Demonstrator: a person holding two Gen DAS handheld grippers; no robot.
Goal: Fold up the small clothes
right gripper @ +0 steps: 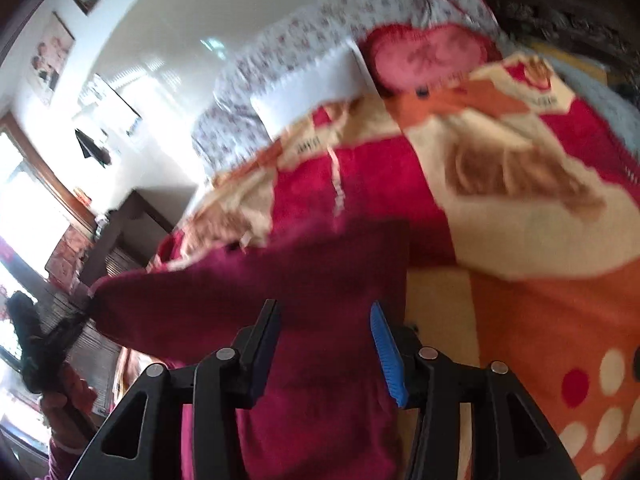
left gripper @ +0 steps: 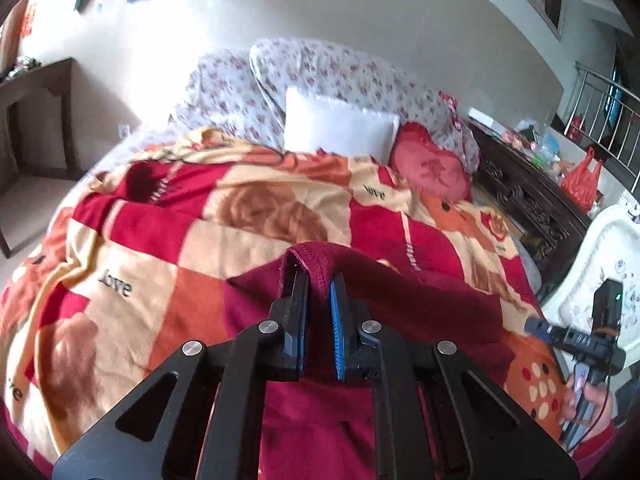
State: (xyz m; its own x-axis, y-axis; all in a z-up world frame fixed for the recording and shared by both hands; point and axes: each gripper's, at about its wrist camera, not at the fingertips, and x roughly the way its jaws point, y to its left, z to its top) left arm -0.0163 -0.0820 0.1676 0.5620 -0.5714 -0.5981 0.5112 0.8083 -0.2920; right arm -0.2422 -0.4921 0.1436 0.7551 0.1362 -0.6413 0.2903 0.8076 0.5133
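The maroon garment (left gripper: 400,304) lies on the patterned blanket (left gripper: 132,240) covering the bed. The left gripper (left gripper: 318,280) has its jaws pinched tight on a stitched hem of the garment, which drapes over the fingertips. The right gripper (right gripper: 324,312) hovers above the garment, jaws partly open, nothing between them. A white pillow (left gripper: 336,126) sits near the headboard.

Right wrist view smeared — maroon garment (right gripper: 320,280) cut off below.
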